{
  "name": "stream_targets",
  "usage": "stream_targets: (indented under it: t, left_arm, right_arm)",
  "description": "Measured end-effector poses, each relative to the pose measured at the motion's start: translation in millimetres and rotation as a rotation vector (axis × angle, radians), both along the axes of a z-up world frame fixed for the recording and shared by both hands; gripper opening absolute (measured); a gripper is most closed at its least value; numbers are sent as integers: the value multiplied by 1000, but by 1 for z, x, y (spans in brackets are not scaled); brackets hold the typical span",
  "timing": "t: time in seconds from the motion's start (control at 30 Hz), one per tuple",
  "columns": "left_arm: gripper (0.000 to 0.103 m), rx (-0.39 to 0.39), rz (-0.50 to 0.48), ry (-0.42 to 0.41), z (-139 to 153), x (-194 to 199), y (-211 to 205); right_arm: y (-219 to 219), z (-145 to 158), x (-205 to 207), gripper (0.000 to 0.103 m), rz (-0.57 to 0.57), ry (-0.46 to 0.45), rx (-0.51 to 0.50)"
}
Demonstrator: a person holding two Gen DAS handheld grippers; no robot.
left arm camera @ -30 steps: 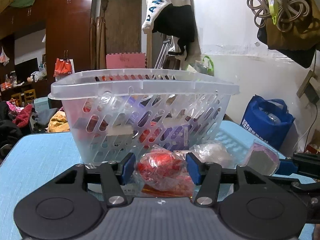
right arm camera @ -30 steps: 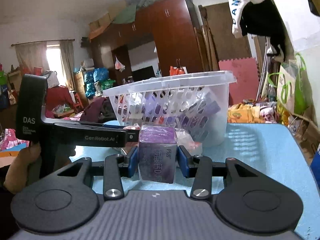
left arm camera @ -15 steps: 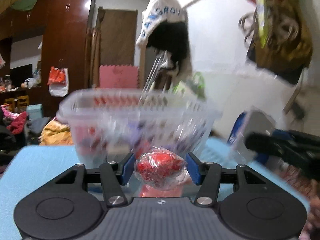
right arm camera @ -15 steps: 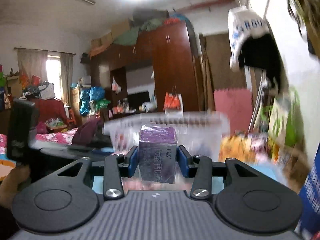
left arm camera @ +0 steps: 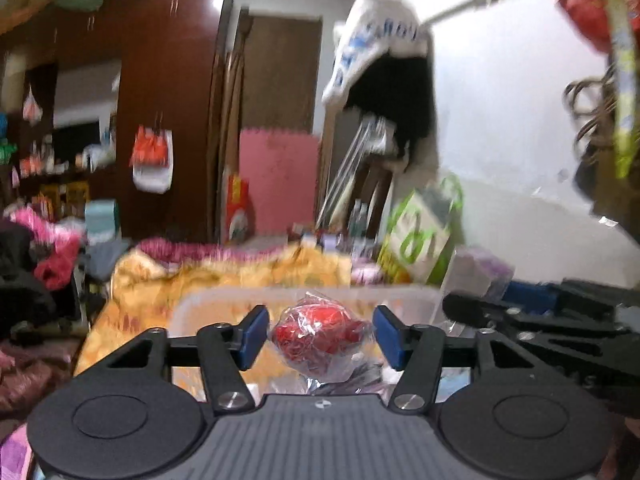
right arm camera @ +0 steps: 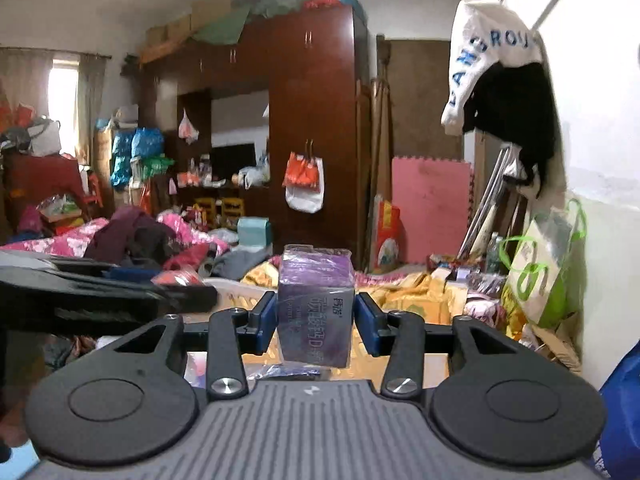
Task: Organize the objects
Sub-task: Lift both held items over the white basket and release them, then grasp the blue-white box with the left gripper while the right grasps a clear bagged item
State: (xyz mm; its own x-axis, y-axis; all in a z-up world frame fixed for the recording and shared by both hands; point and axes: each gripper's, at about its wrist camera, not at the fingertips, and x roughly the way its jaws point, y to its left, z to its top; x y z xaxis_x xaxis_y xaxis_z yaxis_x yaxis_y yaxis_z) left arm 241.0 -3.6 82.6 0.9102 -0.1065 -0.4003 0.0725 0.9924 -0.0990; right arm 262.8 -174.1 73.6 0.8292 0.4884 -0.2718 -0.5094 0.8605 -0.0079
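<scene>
My left gripper (left arm camera: 318, 330) hovers over the clear plastic basket (left arm camera: 304, 293). A red packet in clear wrap (left arm camera: 320, 336) sits between its blue pads (left arm camera: 253, 334) with a gap on each side; the jaws are opening. My right gripper (right arm camera: 316, 316) carries a purple box (right arm camera: 316, 312) upright between its pads, which still touch it as the jaws begin opening. It is also above the basket's rim (right arm camera: 240, 288). Each gripper shows in the other's view: the right gripper (left arm camera: 528, 316) at the right, the left gripper (right arm camera: 100, 292) at the left.
Beyond the basket lie heaps of orange bedding (left arm camera: 224, 280) and clothes (right arm camera: 132, 236). A dark wooden wardrobe (right arm camera: 312, 120) and a pink foam mat (right arm camera: 430, 208) stand behind. A white and black garment (right arm camera: 500, 80) and a green-handled bag (right arm camera: 544, 272) hang on the right wall.
Both grippers have risen from the table in front of the basket to above its rim. The left jaws have widened and no longer press the red packet.
</scene>
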Motion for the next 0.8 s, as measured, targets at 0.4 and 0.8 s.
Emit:
stream_targets:
  t: [0.4, 0.8]
  left_arm:
    - [84, 50, -60, -86, -30, -102, 4]
    - [85, -3, 13, 121, -108, -91, 31]
  right_arm:
    - [-52, -34, -82, 103, 89, -37, 29]
    - [-39, -107, -45, 96, 55, 267, 48]
